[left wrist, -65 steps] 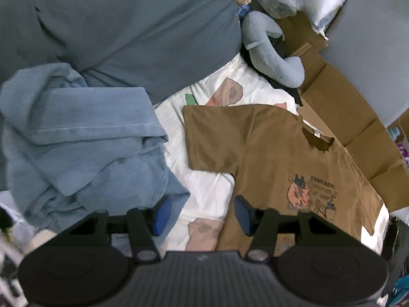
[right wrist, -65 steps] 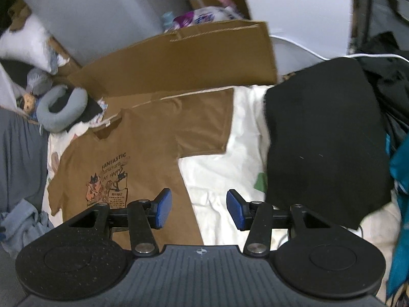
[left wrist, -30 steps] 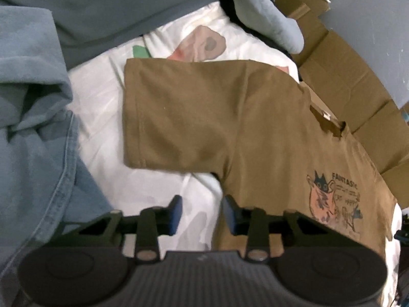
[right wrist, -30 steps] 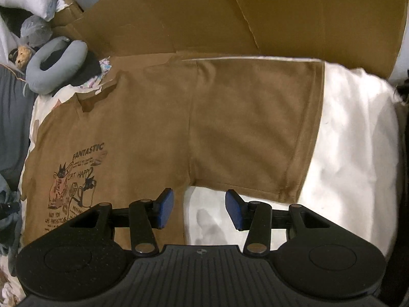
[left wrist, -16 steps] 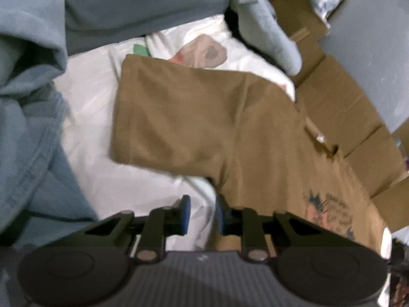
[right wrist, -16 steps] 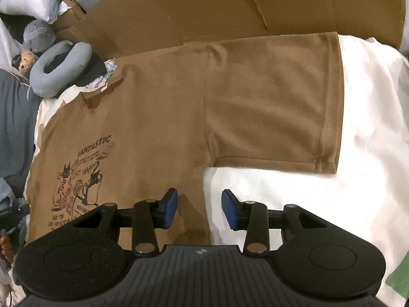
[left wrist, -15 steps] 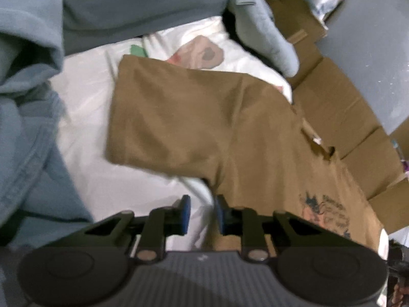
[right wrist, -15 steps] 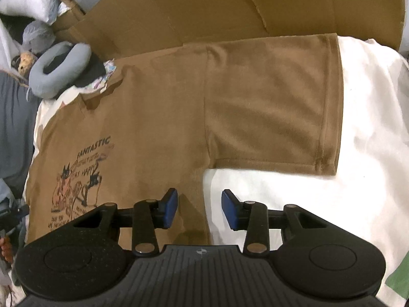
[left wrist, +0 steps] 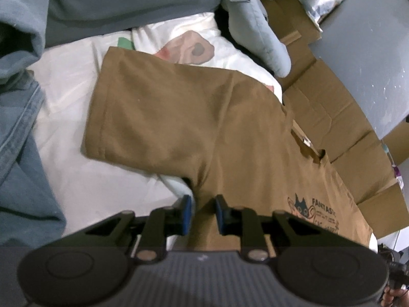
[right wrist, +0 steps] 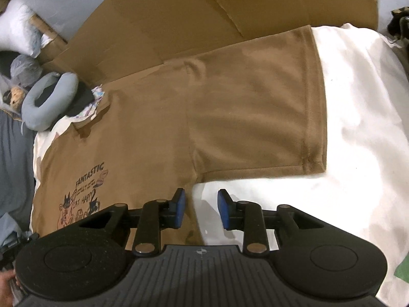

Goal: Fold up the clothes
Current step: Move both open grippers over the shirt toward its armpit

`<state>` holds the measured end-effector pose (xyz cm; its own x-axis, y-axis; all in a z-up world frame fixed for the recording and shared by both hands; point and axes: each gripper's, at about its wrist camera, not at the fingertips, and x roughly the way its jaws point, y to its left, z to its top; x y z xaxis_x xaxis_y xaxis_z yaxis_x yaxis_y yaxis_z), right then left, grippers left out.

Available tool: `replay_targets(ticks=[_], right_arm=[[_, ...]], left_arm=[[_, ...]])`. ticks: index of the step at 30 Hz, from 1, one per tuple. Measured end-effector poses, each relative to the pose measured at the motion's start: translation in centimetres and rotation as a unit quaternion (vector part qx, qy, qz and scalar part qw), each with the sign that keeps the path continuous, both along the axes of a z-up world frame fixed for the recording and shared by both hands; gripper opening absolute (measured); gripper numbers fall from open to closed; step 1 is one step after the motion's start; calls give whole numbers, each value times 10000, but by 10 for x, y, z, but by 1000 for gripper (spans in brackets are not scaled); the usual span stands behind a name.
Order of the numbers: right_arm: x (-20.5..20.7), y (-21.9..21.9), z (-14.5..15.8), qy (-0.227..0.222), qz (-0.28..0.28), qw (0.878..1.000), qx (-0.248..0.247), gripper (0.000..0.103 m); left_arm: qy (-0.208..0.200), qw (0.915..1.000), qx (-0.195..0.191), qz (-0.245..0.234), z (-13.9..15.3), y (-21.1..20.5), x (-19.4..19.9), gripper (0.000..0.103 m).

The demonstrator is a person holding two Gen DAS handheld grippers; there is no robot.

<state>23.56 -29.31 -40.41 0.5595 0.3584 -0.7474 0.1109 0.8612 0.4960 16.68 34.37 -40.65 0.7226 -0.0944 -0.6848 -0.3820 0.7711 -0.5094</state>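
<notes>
A brown T-shirt point(left wrist: 230, 117) with a cat print lies spread flat on a white sheet point(left wrist: 76, 81). In the left wrist view my left gripper point(left wrist: 203, 213) sits at the shirt's side edge just below the armpit of the near sleeve. Its blue pads point(left wrist: 186, 213) are narrowed onto brown fabric bunched between them. In the right wrist view the same T-shirt point(right wrist: 153, 128) shows its other sleeve. My right gripper point(right wrist: 200, 211) straddles the side edge below that armpit. One pad point(right wrist: 180, 208) is over the shirt and the other over the sheet point(right wrist: 358, 140), with a gap between them.
Blue denim clothes point(left wrist: 18, 153) are heaped at the left. A grey neck pillow point(left wrist: 255, 25) lies beyond the sleeve. Flattened cardboard point(right wrist: 204, 20) runs along the shirt's far edge. A grey blanket point(left wrist: 127, 0) covers the back of the bed.
Both grippers have come down close to the shirt's two armpits. The left jaws narrowed onto the side edge, which has puckered up. The right jaws have narrowed but still show a gap.
</notes>
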Motion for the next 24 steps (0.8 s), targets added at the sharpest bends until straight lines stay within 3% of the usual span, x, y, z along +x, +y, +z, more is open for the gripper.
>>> replay_targets(ticks=[8,14,24], right_arm=[[-2,17,-6,45,336,9978,-572,30],[-1,32,-5,-62,624,9931,-987,29],[2,53,-2,-162,1108,9799,-1652,19]], left_arm=[[118,9995,250,-136,-1,-10,5,17],[13,9997,218,-98,3,-11,1,17],[34,9994,309,-143,3,-16,3,17]])
